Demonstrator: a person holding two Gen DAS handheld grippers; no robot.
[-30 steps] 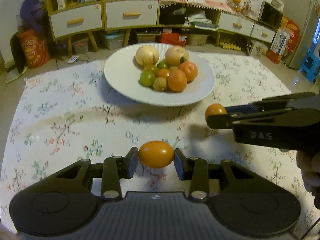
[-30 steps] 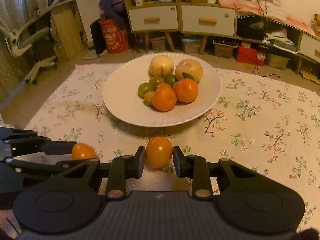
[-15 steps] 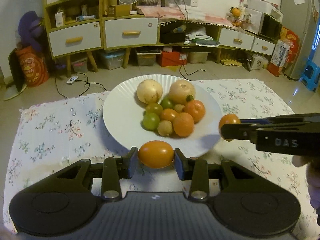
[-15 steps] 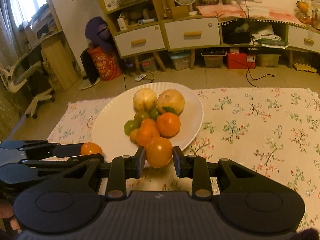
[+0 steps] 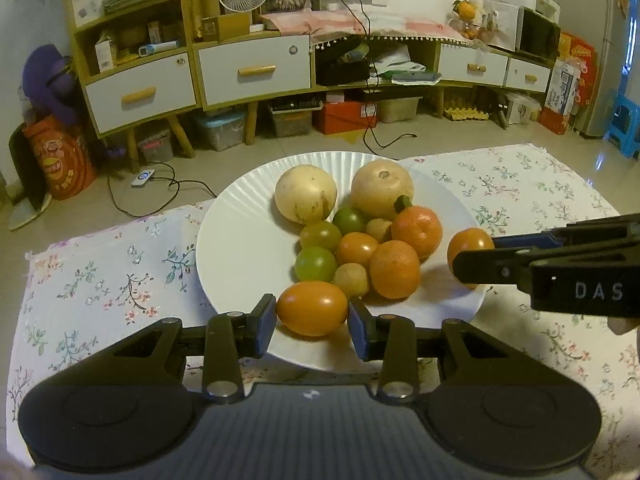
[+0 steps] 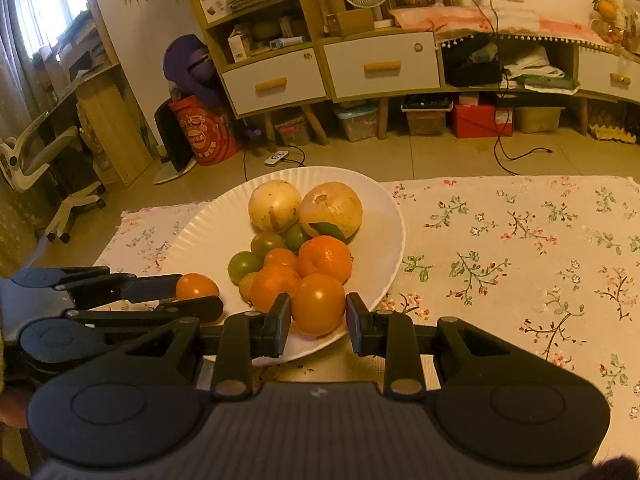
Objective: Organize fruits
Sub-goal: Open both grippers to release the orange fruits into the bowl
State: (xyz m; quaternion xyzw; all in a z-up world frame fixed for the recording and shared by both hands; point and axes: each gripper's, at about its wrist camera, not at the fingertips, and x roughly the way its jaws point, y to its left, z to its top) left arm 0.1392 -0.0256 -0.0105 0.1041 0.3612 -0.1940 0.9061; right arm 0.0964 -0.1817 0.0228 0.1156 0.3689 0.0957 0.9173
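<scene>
both tongs closed on fruit. left gripper (image 5: 311, 312) clamped on an oval orange tomato (image 5: 311, 308), low in the centre of the left wrist frame, above the near rim of the white plate (image 5: 240, 216). right gripper (image 6: 318, 312) clamped on a rounder orange fruit (image 6: 318, 304), low centre of the right wrist frame, above the near right part of the same plate. seen also from the other side: right gripper at the right edge of the left wrist frame, left gripper at the lower left of the right wrist frame.

plate in the middle of both frames, on a floral cloth (image 6: 520, 248), already loaded: two pale round fruits (image 5: 306, 194) at the back, green ones (image 5: 316, 262) and tangerines (image 5: 394, 268) packed toward the centre. bare plate mostly at the left side of the left wrist frame.

to do the step well, probably: lower each fruit until it rests on the plate or against the pile, only then open the pads. better to place the oval tomato on the free part at the left, so it will not roll. better not to push the pile, the small fruits look loose. to open slowly, one after the other, and lift straight away from the plate.
</scene>
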